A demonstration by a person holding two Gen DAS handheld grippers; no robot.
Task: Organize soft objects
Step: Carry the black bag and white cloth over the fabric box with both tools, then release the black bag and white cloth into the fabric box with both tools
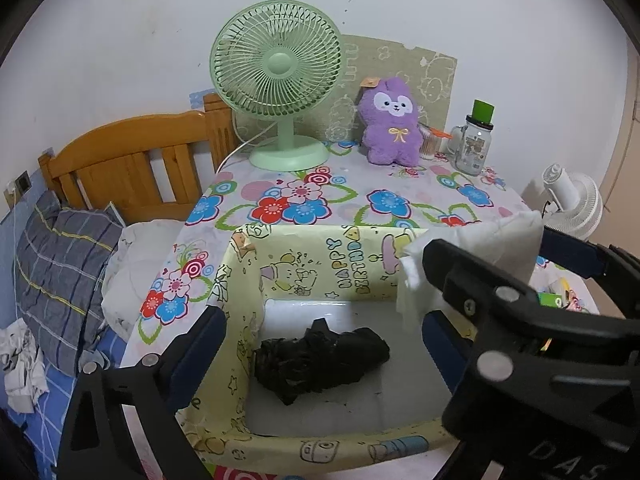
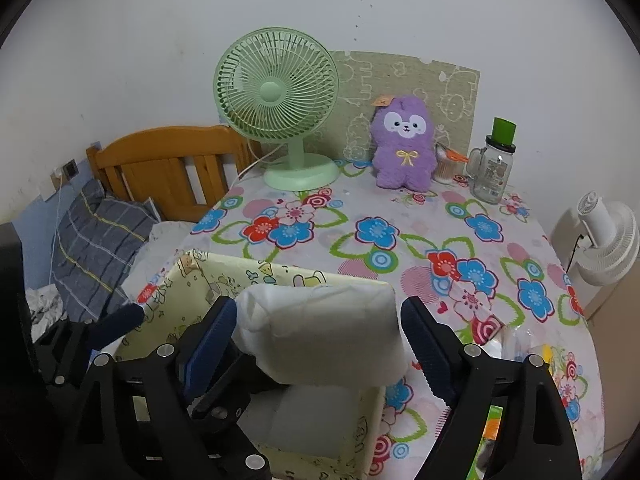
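**White pack poised over the yellow box**

The right tool (image 2: 320, 344) has its blue-padded fingers on either side of a soft white pack (image 2: 324, 332); the left pad seems to touch it, the right pad shows a sliver of gap, so whether it grips or is letting go cannot be told. The pack hangs above the box's 3 o'clock wall, probably so it can drop inside.

The left tool (image 1: 324, 340) is spread wide and holds nothing, straddling the yellow birthday-print box (image 1: 316, 258), perhaps to steady it. Both tools point forward and tilt slightly down.

Inside the box lies a crumpled black bag (image 1: 320, 358). At 12 o'clock on the floral bench (image 2: 400, 232) stand a green fan (image 2: 280, 96) and, at 1 o'clock, a purple plush (image 2: 404, 148).
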